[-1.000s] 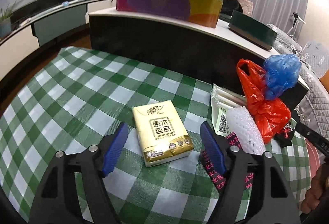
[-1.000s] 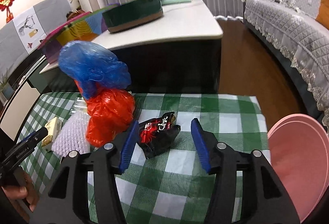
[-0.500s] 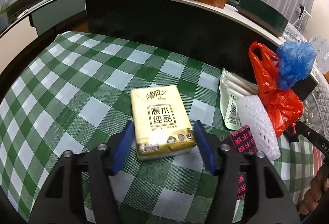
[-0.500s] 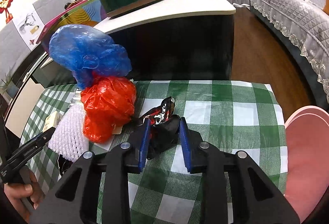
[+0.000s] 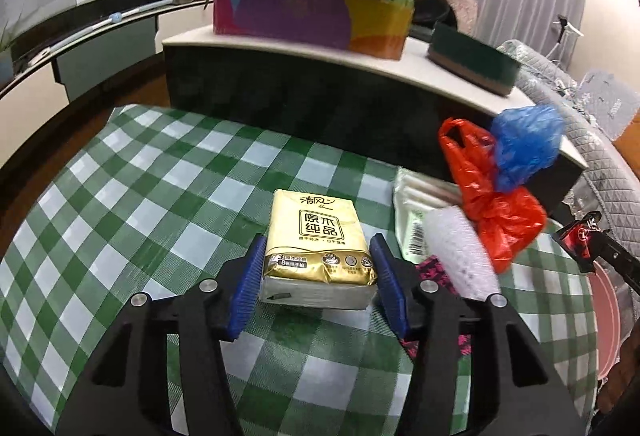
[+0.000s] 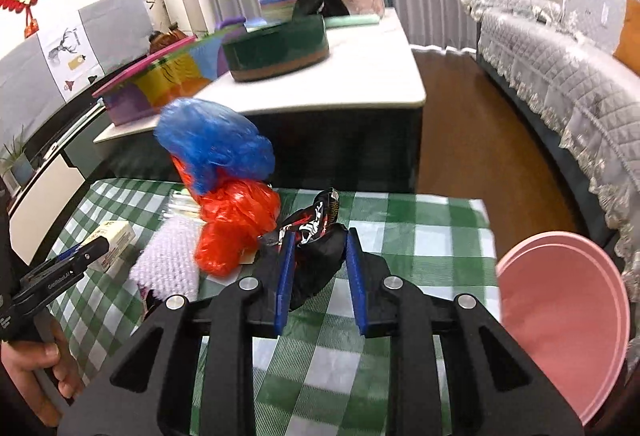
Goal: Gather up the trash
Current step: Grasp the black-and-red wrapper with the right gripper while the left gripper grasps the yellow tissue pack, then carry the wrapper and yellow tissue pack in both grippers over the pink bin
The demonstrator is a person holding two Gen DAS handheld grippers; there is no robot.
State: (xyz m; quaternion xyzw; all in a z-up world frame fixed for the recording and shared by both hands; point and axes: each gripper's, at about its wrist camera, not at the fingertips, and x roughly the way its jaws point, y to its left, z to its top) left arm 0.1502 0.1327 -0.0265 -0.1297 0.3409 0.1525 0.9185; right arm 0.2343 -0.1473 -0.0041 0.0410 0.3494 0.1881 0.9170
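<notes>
My left gripper (image 5: 318, 274) is clamped on the yellow tissue pack (image 5: 318, 248), both blue pads pressed to its long sides near the end closest to me, the pack lying on the green checked tablecloth (image 5: 132, 203) or barely off it; I cannot tell which. My right gripper (image 6: 319, 270) is squeezed around the black snack wrapper (image 6: 316, 248), whose crumpled top sticks out toward 12 o'clock. At 10 o'clock of that wrapper sits the red plastic bag (image 6: 236, 228) with the blue plastic bag (image 6: 212, 143) on top, touching it, and the white foam net (image 6: 168, 260) lies at 9. The pink bin (image 6: 560, 320) waits at 3 o'clock, beside the table. I judge the best move is to lift both straight up, hold the pressure steady so the slick wrapper does not slip, and swing wide of the bags.
</notes>
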